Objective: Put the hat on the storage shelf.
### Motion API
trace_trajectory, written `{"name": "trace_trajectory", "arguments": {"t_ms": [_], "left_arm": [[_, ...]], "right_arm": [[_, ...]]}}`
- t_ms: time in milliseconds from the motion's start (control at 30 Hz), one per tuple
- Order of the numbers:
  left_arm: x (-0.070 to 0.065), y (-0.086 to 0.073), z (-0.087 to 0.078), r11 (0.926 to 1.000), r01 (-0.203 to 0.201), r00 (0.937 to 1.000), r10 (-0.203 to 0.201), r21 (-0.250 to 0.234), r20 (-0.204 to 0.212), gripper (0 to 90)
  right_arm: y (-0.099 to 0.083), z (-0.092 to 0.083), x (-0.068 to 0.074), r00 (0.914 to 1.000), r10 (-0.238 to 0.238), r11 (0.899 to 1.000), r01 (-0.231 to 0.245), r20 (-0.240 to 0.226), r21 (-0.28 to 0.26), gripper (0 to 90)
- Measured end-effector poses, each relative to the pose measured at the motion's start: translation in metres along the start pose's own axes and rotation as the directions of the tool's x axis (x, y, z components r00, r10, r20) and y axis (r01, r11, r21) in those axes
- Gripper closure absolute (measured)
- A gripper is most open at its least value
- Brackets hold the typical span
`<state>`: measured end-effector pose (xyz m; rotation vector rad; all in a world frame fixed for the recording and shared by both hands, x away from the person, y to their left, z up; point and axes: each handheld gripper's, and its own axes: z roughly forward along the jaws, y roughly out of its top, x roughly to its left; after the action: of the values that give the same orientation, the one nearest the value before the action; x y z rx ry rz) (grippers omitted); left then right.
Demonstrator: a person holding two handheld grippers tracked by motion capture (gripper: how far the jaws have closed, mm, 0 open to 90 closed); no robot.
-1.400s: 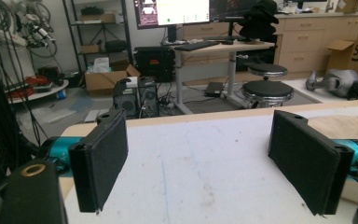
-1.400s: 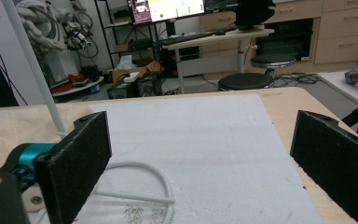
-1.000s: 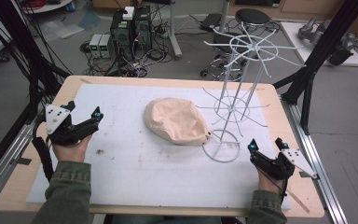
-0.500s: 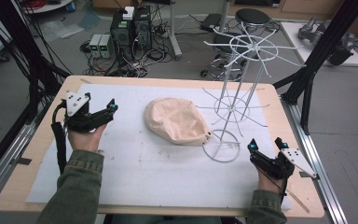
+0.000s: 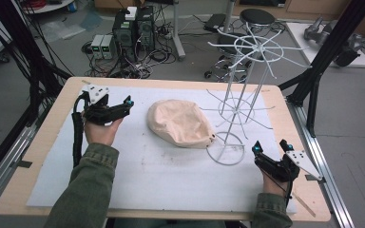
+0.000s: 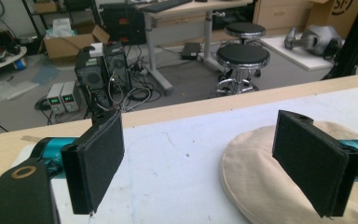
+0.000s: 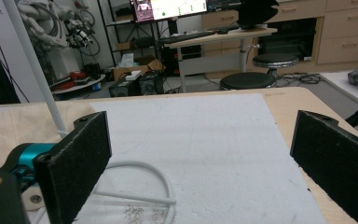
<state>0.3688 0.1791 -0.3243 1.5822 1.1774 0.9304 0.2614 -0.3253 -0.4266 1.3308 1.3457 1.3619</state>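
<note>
A beige cloth hat (image 5: 178, 123) lies crown up near the middle of the white mat (image 5: 138, 171). A white wire rack (image 5: 241, 90) stands just right of it, its base ring (image 5: 225, 148) touching the hat's edge. My left gripper (image 5: 126, 105) hovers left of the hat, open and holding nothing. In the left gripper view the gripper (image 6: 205, 158) has wide jaws, and the hat (image 6: 261, 186) lies low under the right jaw. My right gripper (image 5: 270, 146) rests open near the front right, just right of the base ring. In the right gripper view the gripper (image 7: 200, 154) has the ring (image 7: 161, 182) and the rack's pole (image 7: 32, 65) at its left.
The mat covers a wooden table (image 5: 43, 156) with a bare rim. Black frame posts (image 5: 323, 52) stand at the table's right and left. Computer boxes (image 5: 133, 26) and stools (image 5: 256, 19) sit on the floor beyond the far edge.
My left gripper has moved forward and to the right from the front left, ending close to the hat. The right gripper, the hat and the rack have stayed put.
</note>
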Motion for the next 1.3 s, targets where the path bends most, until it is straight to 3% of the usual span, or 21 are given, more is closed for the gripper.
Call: {"name": "trace_trajectory", "arguments": {"t_ms": [367,567,933,1133,1200,1300], "left_arm": [[-0.023,-0.004,0.02,0.9971,-0.012,0.9999,0.012,0.076,0.004,16.7],[-0.033,-0.004,0.031,0.9956,-0.006,0.9999,0.005,0.094,0.01,16.8],[-0.05,-0.01,0.05,0.9882,-0.048,0.9981,0.042,0.146,0.045,16.7],[-0.057,-0.017,0.06,0.979,-0.076,0.9954,0.063,0.189,0.073,16.6],[-0.06,-0.02,0.065,0.9709,-0.101,0.9918,0.081,0.217,0.099,16.5],[-0.062,-0.024,0.07,0.9618,-0.108,0.9883,0.076,0.251,0.132,16.4]], "right_arm": [[0.0,0.0,0.0,1.0,-0.003,1.0,0.003,-0.004,0.001,4.3],[0.0,0.0,0.001,1.0,-0.004,1.0,0.004,-0.004,0.0,4.3],[0.0,0.0,0.0,1.0,-0.003,1.0,0.003,-0.008,-0.001,4.3],[0.0,0.0,0.0,1.0,-0.004,1.0,0.004,-0.009,-0.001,4.3],[0.0,0.0,0.0,0.9999,-0.003,1.0,0.003,-0.011,-0.001,4.3],[0.0,0.001,0.0,1.0,-0.002,1.0,0.002,-0.01,0.002,4.3]]}}
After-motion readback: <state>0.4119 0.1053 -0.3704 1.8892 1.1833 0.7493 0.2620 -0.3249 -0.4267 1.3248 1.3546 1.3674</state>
